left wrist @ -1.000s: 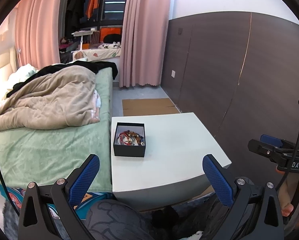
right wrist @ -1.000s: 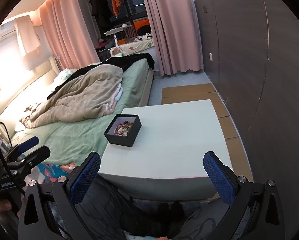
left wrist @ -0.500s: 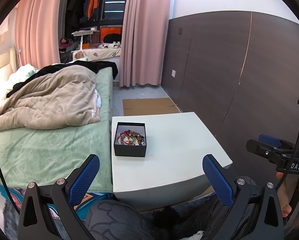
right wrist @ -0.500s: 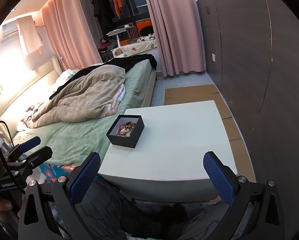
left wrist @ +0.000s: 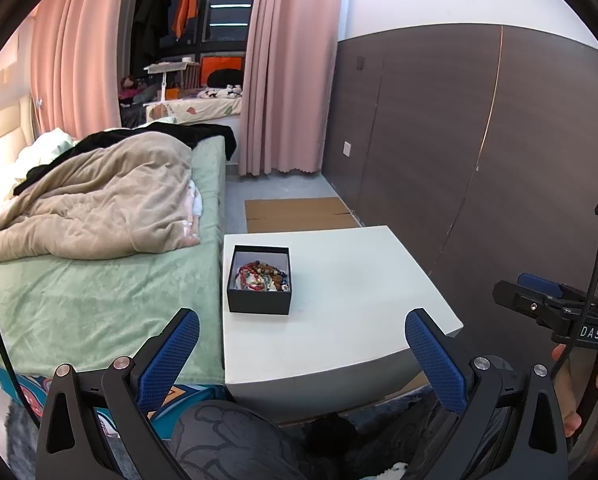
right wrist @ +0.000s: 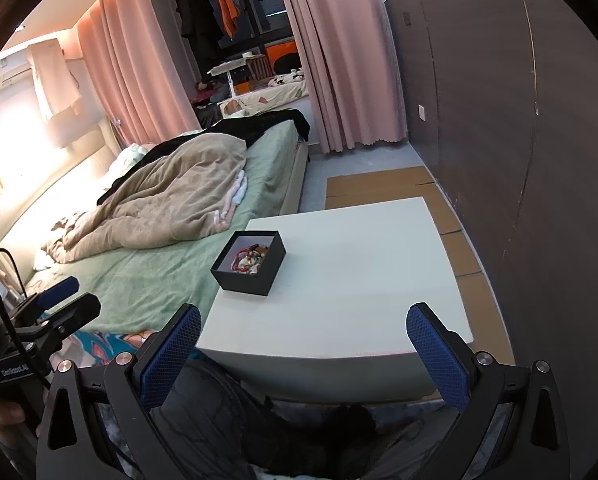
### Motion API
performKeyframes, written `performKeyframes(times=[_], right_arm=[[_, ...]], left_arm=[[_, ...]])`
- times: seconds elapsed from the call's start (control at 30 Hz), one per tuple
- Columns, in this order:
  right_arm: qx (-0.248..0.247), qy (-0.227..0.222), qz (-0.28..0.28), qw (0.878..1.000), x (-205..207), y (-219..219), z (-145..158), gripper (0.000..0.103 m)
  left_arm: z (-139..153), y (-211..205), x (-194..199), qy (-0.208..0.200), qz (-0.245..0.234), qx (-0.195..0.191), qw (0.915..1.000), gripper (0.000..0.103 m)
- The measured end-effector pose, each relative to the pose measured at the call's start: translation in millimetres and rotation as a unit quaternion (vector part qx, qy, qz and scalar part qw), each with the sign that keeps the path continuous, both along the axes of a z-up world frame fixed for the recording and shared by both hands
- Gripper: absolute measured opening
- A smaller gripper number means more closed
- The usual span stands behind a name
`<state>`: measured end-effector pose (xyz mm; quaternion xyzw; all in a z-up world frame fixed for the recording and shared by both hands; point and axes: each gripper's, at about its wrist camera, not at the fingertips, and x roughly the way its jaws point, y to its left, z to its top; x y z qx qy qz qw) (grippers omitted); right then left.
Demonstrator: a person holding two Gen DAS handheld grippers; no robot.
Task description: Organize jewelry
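Left gripper (left wrist: 302,354) and right gripper (right wrist: 303,350) are held level, side by side, jaws spread wide, nothing gripped.

White capital letters "DAS" are seen printed on the black plastic body of the right gripper (left wrist: 539,292) where it enters the left wrist view at the right edge; the word is cut off on its left by a black cable, so only these three letters can be made out. In the right wrist view, a small white label is carried on the black plastic body of the left gripper (right wrist: 65,298) at the lower left edge; it appears to read "GenRobot.AI", though the print is small and slightly blurred. No other lettering, number or sign can be read in either view.
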<state>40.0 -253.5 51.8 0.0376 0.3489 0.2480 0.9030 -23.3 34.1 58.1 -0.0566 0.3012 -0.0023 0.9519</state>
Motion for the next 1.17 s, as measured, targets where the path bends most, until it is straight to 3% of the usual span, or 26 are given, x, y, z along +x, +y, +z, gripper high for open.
performKeyframes(times=[1.17], right_arm=[[0.0, 0.006, -0.005, 1.0, -8, 11, -8, 0.103]], left_arm=[[-2, 6, -9, 0.001, 0.008, -0.01, 0.9999, 0.102]])
